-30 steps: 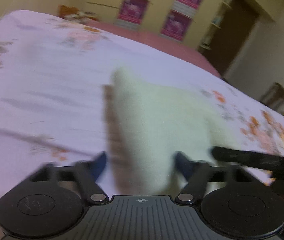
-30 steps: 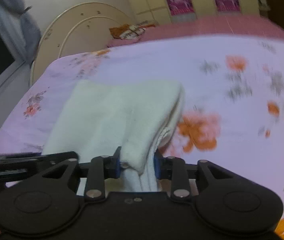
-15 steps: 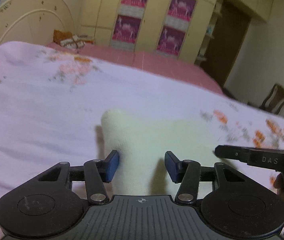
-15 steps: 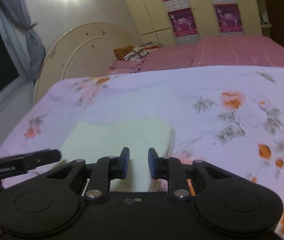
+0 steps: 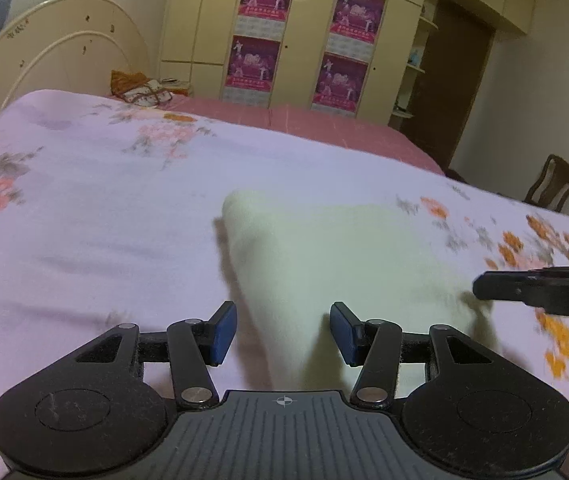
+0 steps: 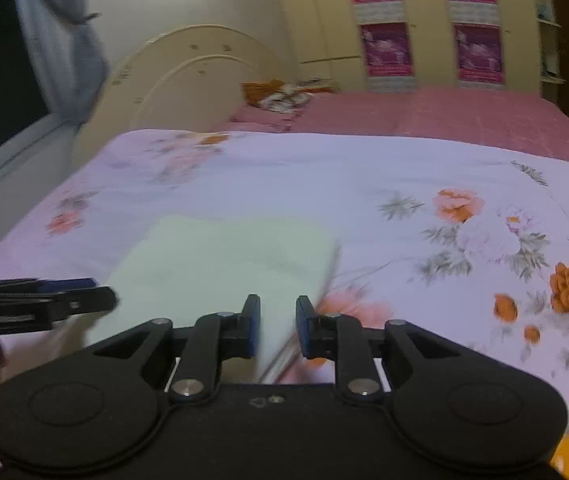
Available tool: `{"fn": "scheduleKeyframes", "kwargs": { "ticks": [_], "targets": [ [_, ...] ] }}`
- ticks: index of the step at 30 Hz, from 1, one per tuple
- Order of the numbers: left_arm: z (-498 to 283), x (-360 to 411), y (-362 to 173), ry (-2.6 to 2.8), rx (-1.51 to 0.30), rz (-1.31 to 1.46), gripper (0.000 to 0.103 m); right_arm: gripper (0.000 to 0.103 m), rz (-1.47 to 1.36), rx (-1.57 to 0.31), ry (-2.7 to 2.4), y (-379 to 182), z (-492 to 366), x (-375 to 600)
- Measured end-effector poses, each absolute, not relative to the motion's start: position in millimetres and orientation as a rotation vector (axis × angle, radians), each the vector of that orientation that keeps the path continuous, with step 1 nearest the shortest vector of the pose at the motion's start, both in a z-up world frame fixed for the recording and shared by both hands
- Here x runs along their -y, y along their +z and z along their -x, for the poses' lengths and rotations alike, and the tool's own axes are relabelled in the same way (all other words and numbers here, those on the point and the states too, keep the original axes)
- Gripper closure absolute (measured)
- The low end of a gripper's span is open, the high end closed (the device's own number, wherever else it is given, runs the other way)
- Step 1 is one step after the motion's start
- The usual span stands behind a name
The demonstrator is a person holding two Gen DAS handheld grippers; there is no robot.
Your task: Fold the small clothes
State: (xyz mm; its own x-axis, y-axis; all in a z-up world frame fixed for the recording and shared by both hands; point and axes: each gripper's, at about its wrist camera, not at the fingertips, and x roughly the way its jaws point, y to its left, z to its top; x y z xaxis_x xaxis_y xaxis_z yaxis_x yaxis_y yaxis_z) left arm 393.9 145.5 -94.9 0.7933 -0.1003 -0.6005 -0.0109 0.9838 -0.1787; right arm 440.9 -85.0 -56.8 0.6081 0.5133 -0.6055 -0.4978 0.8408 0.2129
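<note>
A folded cream-white cloth (image 5: 336, 264) lies flat on the lilac floral bedspread (image 5: 104, 220); it also shows in the right wrist view (image 6: 228, 260). My left gripper (image 5: 282, 330) is open and empty, raised above the cloth's near left edge. My right gripper (image 6: 277, 326) is open and empty, its jaws a small gap apart, above the cloth's near right corner. The right gripper's fingers (image 5: 540, 292) show at the right edge of the left wrist view; the left gripper's fingers (image 6: 40, 300) show at the left of the right wrist view.
A pink bed (image 5: 284, 118) lies behind, with a patterned bundle (image 5: 144, 90) by the cream headboard (image 5: 56, 56). Wardrobes with posters (image 5: 260, 56) line the far wall. A wooden chair (image 5: 552, 184) stands at right. A dark window and curtain (image 6: 60, 32) are at left.
My right gripper let go of the cloth and opened. Both grippers lifted and drew back. The cloth, held up a second ago, now lies flat and folded on the bedspread.
</note>
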Motion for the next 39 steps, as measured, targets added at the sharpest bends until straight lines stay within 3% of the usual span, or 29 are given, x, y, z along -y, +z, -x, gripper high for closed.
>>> {"fn": "scheduleKeyframes", "kwargs": {
  "ticks": [3,5,8,12,18,24,26,27,28,30,35,39],
  "targets": [
    [-381.9,-143.8,-103.8,-0.042,-0.696,0.196,0.052,0.076,0.061,-0.712,0.611,-62.4,-413.5,74.8],
    [-374.7,-139.2,-101.8,-0.031,-0.696,0.193,0.052,0.079,0.152,-0.750,0.549,-75.0,-409.4,66.1],
    [-357.5,-129.6,-93.4,-0.018,-0.680,0.170,0.051,0.077,0.073,-0.764,0.489,-73.9,-405.3,77.9],
    [-330.2,-121.2,-96.0,-0.008,-0.683,0.143,0.035,0.077,0.024,-0.727,0.508,-57.3,-375.0,90.0],
    [-302.5,-117.2,-107.5,0.021,-0.714,0.159,0.035,0.081,0.065,-0.777,0.477,-78.9,-353.3,89.4],
    [-267.6,-111.2,-95.1,0.041,-0.670,0.148,0.034,0.075,-0.080,-0.745,0.358,-64.9,-341.4,119.5],
    [-253.4,-107.8,-87.4,0.047,-0.658,0.140,0.026,0.072,-0.071,-0.725,0.365,-56.0,-327.0,120.1],
    [-243.8,-104.7,-82.1,0.058,-0.644,0.129,0.010,0.069,-0.083,-0.718,0.373,-50.5,-319.0,121.5],
    [-235.6,-102.3,-76.5,0.065,-0.626,0.119,0.003,0.066,-0.095,-0.715,0.379,-44.9,-310.6,122.9],
    [-216.5,-96.9,-64.1,0.058,-0.597,0.103,0.001,0.042,-0.106,-0.706,0.379,-36.0,-295.6,126.4],
    [-181.5,-84.8,-39.1,0.059,-0.613,0.102,0.000,0.007,-0.110,-0.693,0.377,-16.0,-251.4,124.9],
    [-152.4,-79.7,-22.8,0.044,-0.621,0.110,0.000,0.001,-0.102,-0.700,0.359,-3.3,-217.6,123.3]
  ]
}}
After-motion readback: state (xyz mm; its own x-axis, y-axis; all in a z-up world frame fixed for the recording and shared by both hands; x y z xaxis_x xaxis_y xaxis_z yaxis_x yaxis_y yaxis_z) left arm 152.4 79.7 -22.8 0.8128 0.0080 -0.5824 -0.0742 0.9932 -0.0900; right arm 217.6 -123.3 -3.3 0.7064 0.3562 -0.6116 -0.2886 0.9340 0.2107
